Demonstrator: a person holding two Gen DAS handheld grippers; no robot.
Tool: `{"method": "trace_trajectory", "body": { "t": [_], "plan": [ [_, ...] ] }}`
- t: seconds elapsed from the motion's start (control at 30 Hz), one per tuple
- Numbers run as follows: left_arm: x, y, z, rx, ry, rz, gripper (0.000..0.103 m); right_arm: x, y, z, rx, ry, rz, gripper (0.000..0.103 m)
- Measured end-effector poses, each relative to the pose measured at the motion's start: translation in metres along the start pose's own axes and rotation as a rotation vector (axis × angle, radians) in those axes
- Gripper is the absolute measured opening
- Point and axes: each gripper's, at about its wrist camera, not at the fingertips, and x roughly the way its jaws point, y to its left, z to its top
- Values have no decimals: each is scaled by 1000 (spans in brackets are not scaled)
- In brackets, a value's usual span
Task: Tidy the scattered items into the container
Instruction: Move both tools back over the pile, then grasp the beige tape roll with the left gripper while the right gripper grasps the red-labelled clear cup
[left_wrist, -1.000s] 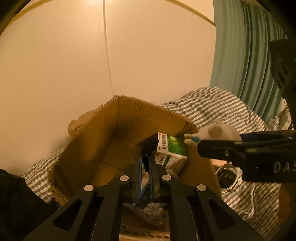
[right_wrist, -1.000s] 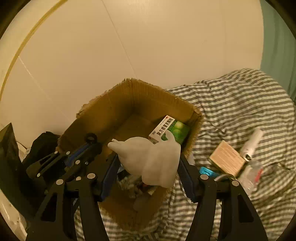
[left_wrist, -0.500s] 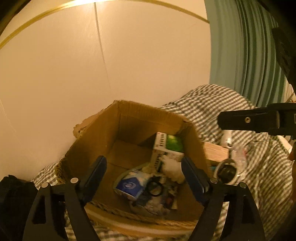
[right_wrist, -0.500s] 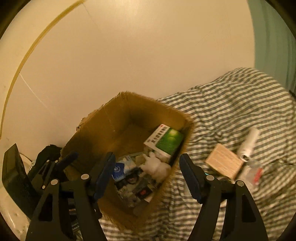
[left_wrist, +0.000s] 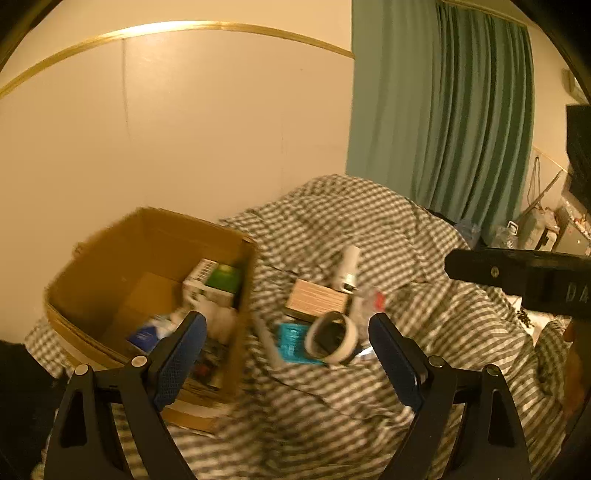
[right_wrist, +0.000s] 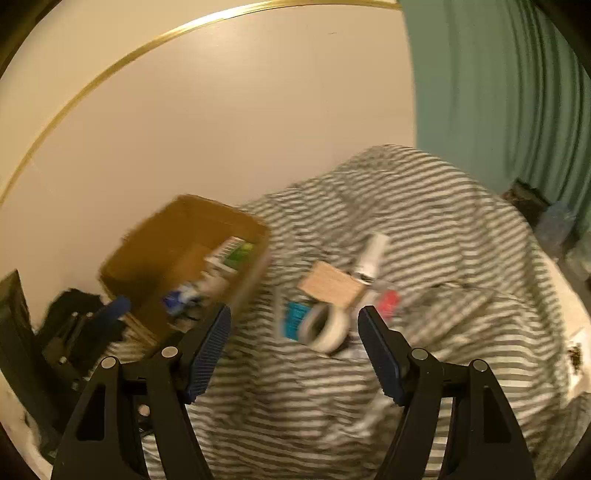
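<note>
A cardboard box (left_wrist: 110, 254) (right_wrist: 155, 240) stands on the striped bedcover by the wall and holds a green-and-white carton (left_wrist: 216, 282) and other items. To its right lie a tape roll (left_wrist: 332, 339) (right_wrist: 327, 326), a tan block (left_wrist: 317, 301) (right_wrist: 332, 284), a teal packet (left_wrist: 291, 341) (right_wrist: 293, 317), a white tube (left_wrist: 349, 266) (right_wrist: 373, 254) and a clear item with red (right_wrist: 388, 299). My left gripper (left_wrist: 286, 347) and right gripper (right_wrist: 293, 334) are both open and empty above the bedcover near the tape roll.
The cream wall stands right behind the box. A green curtain (left_wrist: 461, 110) hangs at the right. Dark objects (right_wrist: 70, 317) sit left of the box. The rumpled striped bedcover (right_wrist: 424, 221) spreads right and forward. The right gripper's body (left_wrist: 517, 273) shows at the right of the left wrist view.
Both grippers opened and dropped their items into the box, the right one a white soft item. Both then pulled back and swung right toward the loose items on the bedcover.
</note>
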Motion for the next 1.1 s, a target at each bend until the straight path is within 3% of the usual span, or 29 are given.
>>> {"method": "trace_trajectory", "body": {
  "t": [0.1,0.2,0.37,0.6,0.83,0.9,0.97,1.1],
  "plan": [
    [16,-17,-8,-2,19,-5,92,3,-22,-14,-38,-2,-76,71],
    [34,-30,-20,-16,61,2,92,17,-46,-25,-32,13,-99,71],
    [80,-41,-42,-35,129,16,92,50,-85,-39,40,39,-68,71],
    [154,-59,-68,-24,232,33,92,101,-115,-43,47,154,-53,71],
    [210,-69,-67,6,228,32,91,153,-135,-41,114,225,28,71],
    [219,-71,-64,39,215,34,73,167,-137,-40,121,245,35,71],
    [224,-71,-60,47,205,-2,46,179,-136,-38,123,257,37,71],
    [220,-62,-54,31,183,-63,23,200,-138,-34,178,290,67,71]
  ]
}}
